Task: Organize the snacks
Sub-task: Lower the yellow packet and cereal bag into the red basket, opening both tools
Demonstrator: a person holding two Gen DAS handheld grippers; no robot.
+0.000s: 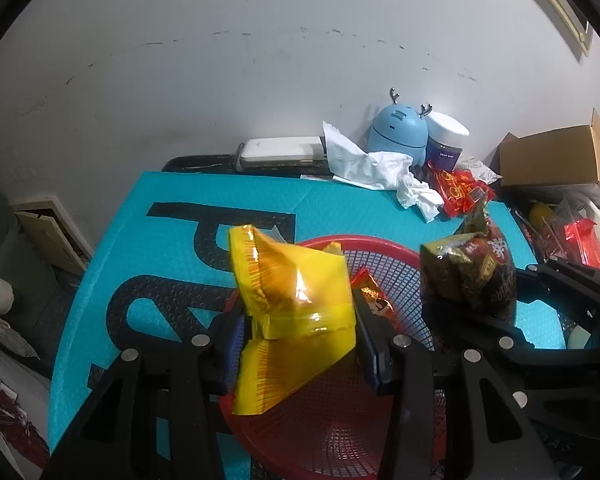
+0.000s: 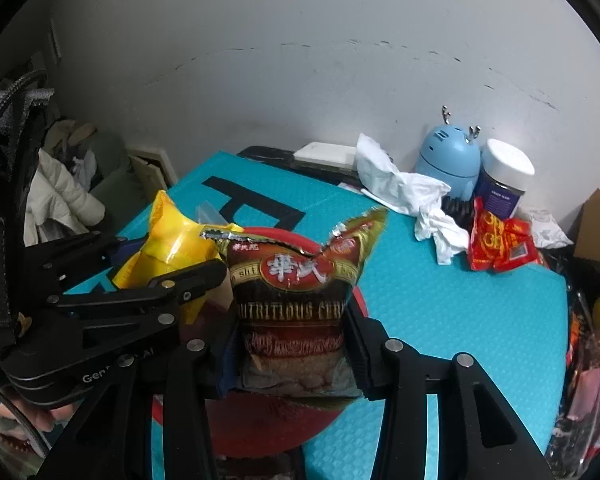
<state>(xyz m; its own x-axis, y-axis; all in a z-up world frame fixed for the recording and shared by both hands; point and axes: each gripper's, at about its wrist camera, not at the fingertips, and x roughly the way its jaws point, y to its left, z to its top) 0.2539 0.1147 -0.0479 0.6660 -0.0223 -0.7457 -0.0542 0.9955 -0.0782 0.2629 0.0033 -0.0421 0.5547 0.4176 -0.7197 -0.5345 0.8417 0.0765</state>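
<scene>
My left gripper (image 1: pixel 300 344) clamps a yellow snack bag (image 1: pixel 292 304) over the red mesh basket (image 1: pixel 340 432); my right gripper (image 2: pixel 292 356) clamps a brown cereal packet (image 2: pixel 296 312) beside it. Bare teal mat (image 2: pixel 460 320) lies rightward, red packets (image 2: pixel 496 244) near the wall. A red wrapper (image 1: pixel 374 300) sits in the basket.

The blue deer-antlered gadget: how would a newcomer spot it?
Look to the far edge of the teal mat, against the white wall. The blue deer-antlered gadget stands beside a white-lidded jar, behind crumpled tissue. It alone is rounded, pale blue, with two small antlers.
</scene>
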